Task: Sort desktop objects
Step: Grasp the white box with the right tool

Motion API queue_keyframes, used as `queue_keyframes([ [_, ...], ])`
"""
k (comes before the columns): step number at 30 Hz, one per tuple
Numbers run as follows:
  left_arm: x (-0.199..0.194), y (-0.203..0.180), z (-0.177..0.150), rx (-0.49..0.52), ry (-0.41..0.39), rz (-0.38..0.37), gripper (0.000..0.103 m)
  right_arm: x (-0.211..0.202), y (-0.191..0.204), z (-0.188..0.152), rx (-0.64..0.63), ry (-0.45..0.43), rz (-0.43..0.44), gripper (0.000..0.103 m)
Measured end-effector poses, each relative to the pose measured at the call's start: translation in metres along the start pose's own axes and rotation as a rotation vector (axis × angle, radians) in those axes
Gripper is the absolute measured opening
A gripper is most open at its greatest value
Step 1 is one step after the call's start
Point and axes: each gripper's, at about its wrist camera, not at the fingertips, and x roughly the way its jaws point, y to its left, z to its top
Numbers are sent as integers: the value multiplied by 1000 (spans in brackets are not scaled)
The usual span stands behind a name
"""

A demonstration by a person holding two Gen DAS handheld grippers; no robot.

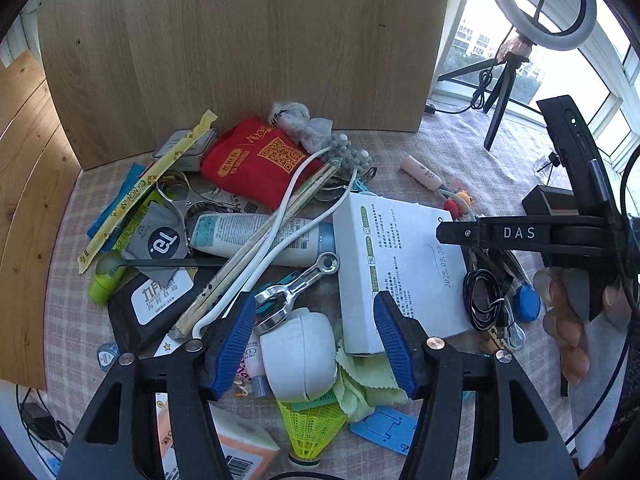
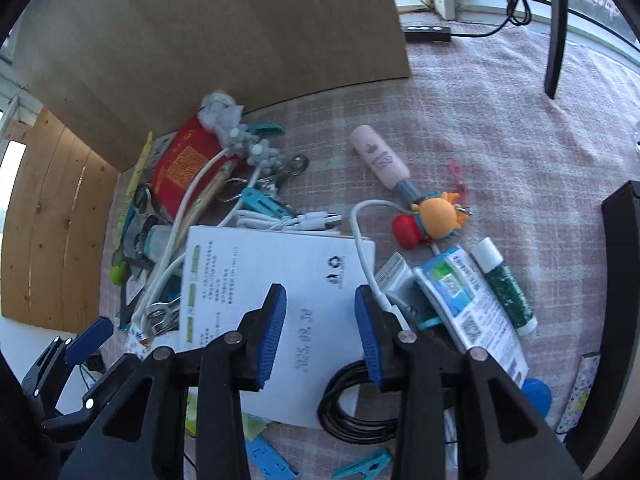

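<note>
Pink checked cloth covers the worktop (image 2: 500, 128), which is backed by an upright wooden board (image 1: 240, 40) and heaped with small clutter. Above it the left tool (image 1: 316, 340) hangs with its blue pads apart and clamping nothing; between them lies a white rounded case (image 1: 298, 354), with a silver metal clip (image 1: 296, 288) just beyond it and the corner of a white printed box (image 1: 396, 264) by the right-hand pad. Further out sit a white tube (image 1: 260, 236) crossed by a white cable (image 1: 304, 184), a red pouch (image 1: 256, 160), a yellow shuttlecock (image 1: 310, 428) on the near side and a pale green cloth (image 1: 364, 384) beside it. The right tool (image 2: 320, 336) also stands released, its pads hovering over the same white printed box, with a coiled black cable (image 2: 352, 404) just beneath the right pad. To its right lie a blue-and-white tube (image 2: 460, 296) and a green glitter tube (image 2: 506, 284); beyond them are an orange cartoon figure (image 2: 436, 216) and a pink bottle (image 2: 380, 160). A hand (image 1: 572, 320) grips the right tool's handle.
</note>
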Motion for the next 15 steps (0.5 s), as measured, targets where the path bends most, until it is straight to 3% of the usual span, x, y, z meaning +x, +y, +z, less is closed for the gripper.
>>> queue_keyframes([
  [5, 12, -9, 3, 16, 26, -25, 57, 4, -13, -7, 33, 50, 104, 35],
  [15, 42, -21, 6, 26, 102, -74, 44, 4, -5, -25, 14, 43, 107, 37],
])
